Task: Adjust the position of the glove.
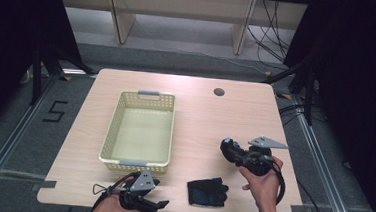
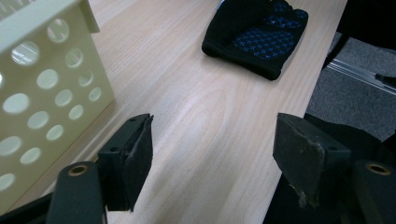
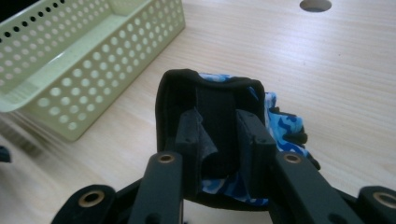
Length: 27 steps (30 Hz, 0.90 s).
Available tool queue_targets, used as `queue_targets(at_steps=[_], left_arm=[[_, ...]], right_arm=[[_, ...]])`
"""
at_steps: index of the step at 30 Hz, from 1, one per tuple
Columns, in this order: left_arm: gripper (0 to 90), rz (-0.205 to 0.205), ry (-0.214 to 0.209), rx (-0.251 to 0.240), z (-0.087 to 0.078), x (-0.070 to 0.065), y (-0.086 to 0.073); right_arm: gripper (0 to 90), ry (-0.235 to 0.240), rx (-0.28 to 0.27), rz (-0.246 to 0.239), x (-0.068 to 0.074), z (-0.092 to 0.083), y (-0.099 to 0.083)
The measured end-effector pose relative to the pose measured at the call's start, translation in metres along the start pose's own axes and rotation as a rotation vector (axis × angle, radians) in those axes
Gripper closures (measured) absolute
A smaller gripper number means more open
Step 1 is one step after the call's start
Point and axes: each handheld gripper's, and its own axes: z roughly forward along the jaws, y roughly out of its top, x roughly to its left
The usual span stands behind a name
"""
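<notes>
A black glove with a blue camouflage pattern [image 3: 210, 86] is pinched between the jaws of my right gripper [image 3: 219, 126], folded over the pads and lifted off the table. From above, that right gripper [image 1: 227, 146] hangs over the table's right side with the held glove [image 1: 232, 151] at its tip. A second black glove with blue dots [image 1: 206, 191] lies flat near the front edge. My left gripper [image 1: 161, 193] rests at the front edge, left of it, jaws wide apart with nothing between them. In its own view the left gripper [image 2: 215, 140] points toward the dotted glove [image 2: 257, 32].
A pale yellow perforated basket [image 1: 111, 130] stands empty on the left half of the wooden table [image 1: 205, 112]; its wall [image 2: 42, 84] is close beside my left jaw. A round cable hole [image 1: 219, 92] sits near the far edge. Floor lies beyond the table's right edge.
</notes>
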Motion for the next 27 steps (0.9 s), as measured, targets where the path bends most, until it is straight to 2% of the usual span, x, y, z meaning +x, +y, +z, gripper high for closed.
queue_targets(at_steps=[1,2,4,5,6,7,8,9,10,11,12,13,15,16,17,18,19,20,21,23,24,27], left_arm=[[28.3,0.004,0.000,-0.002,0.000,0.000,0.000],[28.4,0.004,0.003,0.004,-0.001,0.000,0.000],[28.2,0.007,0.000,0.003,-0.001,0.000,0.000],[28.2,-0.004,-0.003,-0.002,0.000,-0.001,0.000],[27.3,-0.002,0.001,0.002,0.000,-0.001,-0.001],[27.3,-0.020,0.002,0.002,0.001,-0.002,-0.001],[26.9,-0.012,0.006,0.014,0.000,-0.002,-0.001],[26.9,-0.011,0.007,0.015,0.000,-0.002,-0.001],[26.8,-0.011,0.008,0.015,0.000,-0.002,-0.001],[26.8,-0.020,-0.002,0.011,0.001,-0.002,-0.001],[26.7,-0.035,-0.006,0.004,0.001,-0.003,-0.001],[26.6,-0.021,0.000,-0.001,0.001,-0.002,-0.001],[26.2,-0.006,0.006,0.008,0.001,0.000,-0.001],[26.0,0.003,0.000,0.018,0.000,0.001,-0.001],[25.3,0.004,0.006,0.020,0.000,0.001,-0.001],[25.1,-0.003,0.009,0.018,0.001,0.000,-0.001],[25.0,-0.025,0.002,-0.001,0.002,-0.002,-0.001],[24.7,-0.047,-0.001,-0.003,0.002,-0.003,-0.001],[24.0,-0.012,0.008,0.028,0.001,-0.001,-0.001],[23.5,-0.019,0.005,0.023,0.001,-0.002,-0.001],[23.4,-0.018,0.004,0.027,0.002,-0.001,-0.001],[23.3,-0.028,-0.006,0.017,0.002,-0.003,-0.001]], right_arm=[[72.7,0.000,0.017,0.039,0.007,-0.005,-0.001],[72.7,-0.009,-0.005,0.021,0.012,-0.009,-0.004],[72.6,-0.007,-0.003,0.017,0.016,-0.014,-0.007],[72.6,0.002,-0.012,0.023,0.025,-0.019,-0.013],[72.5,0.015,-0.020,0.000,0.032,-0.023,-0.022],[72.5,0.015,-0.020,0.000,0.032,-0.023,-0.022],[72.5,0.013,-0.002,0.031,0.040,-0.027,-0.026],[72.4,0.018,-0.021,0.004,0.043,-0.028,-0.031],[72.4,0.019,-0.020,-0.005,0.047,-0.029,-0.035],[72.4,0.024,-0.016,-0.007,0.048,-0.029,-0.036],[72.4,0.019,-0.005,0.011,0.054,-0.031,-0.039],[72.3,0.020,-0.002,0.011,0.057,-0.031,-0.040],[72.3,0.008,0.005,-0.039,0.062,-0.030,-0.044],[72.2,0.013,0.020,-0.003,0.069,-0.029,-0.048],[72.2,0.012,0.025,-0.029,0.071,-0.027,-0.052],[72.1,0.014,0.025,-0.029,0.072,-0.026,-0.054],[72.0,-0.001,0.051,0.020,0.077,-0.027,-0.057],[71.9,-0.001,0.039,-0.030,0.074,-0.024,-0.059],[71.9,-0.013,0.042,-0.038,0.074,-0.023,-0.061],[71.9,-0.006,0.056,-0.036,0.076,-0.021,-0.063],[71.8,-0.012,0.045,-0.049,0.076,-0.019,-0.064],[71.8,-0.028,0.067,-0.066,0.081,-0.017,-0.063]])
